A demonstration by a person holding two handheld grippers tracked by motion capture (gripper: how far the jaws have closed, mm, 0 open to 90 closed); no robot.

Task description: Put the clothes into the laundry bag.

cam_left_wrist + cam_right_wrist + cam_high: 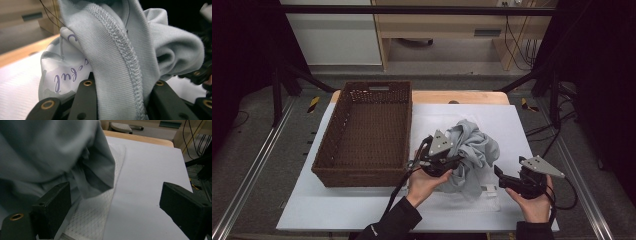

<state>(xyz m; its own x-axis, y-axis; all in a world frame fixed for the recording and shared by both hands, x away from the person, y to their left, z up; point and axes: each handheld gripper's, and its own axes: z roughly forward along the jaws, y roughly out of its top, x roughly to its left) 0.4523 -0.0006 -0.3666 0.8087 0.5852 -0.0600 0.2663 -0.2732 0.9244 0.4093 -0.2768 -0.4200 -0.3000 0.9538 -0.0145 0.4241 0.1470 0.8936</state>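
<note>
While the left gripper [452, 161] clamps its jaws on the bunched garment [472, 147] (right gripper [504, 178] gaping), loose folds could snag the basket [362, 170] at nine o'clock.

We see a pale grey-blue garment [120, 50] of soft, finely ribbed knit cloth, matt, with a raised overlock seam and a smooth printed label [67, 72] in purple script. The basket [367, 135] is dark brown woven wicker, rough. The table cover [522, 125] looks like smooth matt white sheet over light wood. A sheer mesh bag [100, 215] lies on it. Both grippers' jaws are matt black plastic with brass-coloured eyelets.
</note>
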